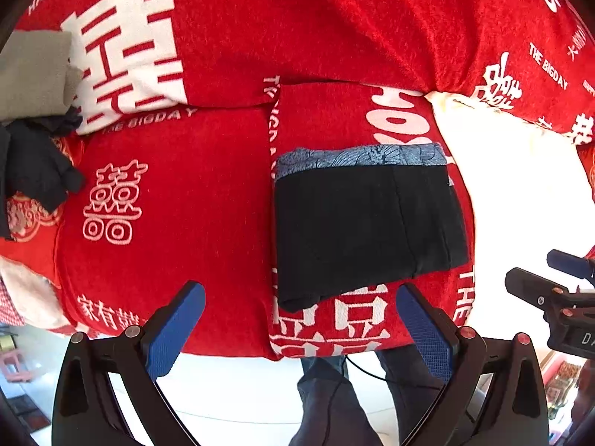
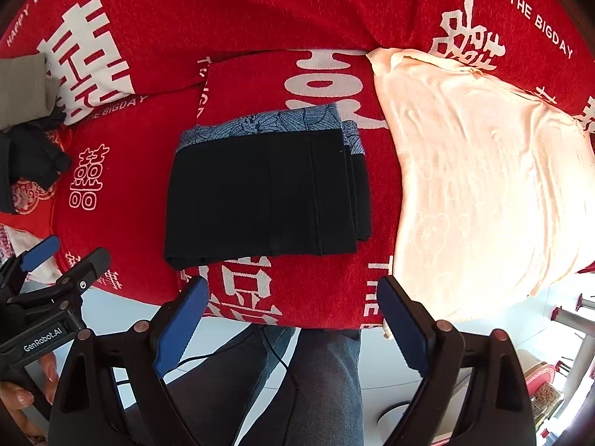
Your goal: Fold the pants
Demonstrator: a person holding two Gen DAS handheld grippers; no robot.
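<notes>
Pants folded on red cover, both hand-held grippers spread wide.

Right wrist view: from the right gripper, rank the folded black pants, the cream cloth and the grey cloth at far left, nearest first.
From the right gripper:
1. Folded black pants, straight ahead on the red cover, just past the fingertips.
2. Cream cloth, off to the right, spread flat.
3. Grey cloth, far left, beyond the dark crumpled garment.
</notes>
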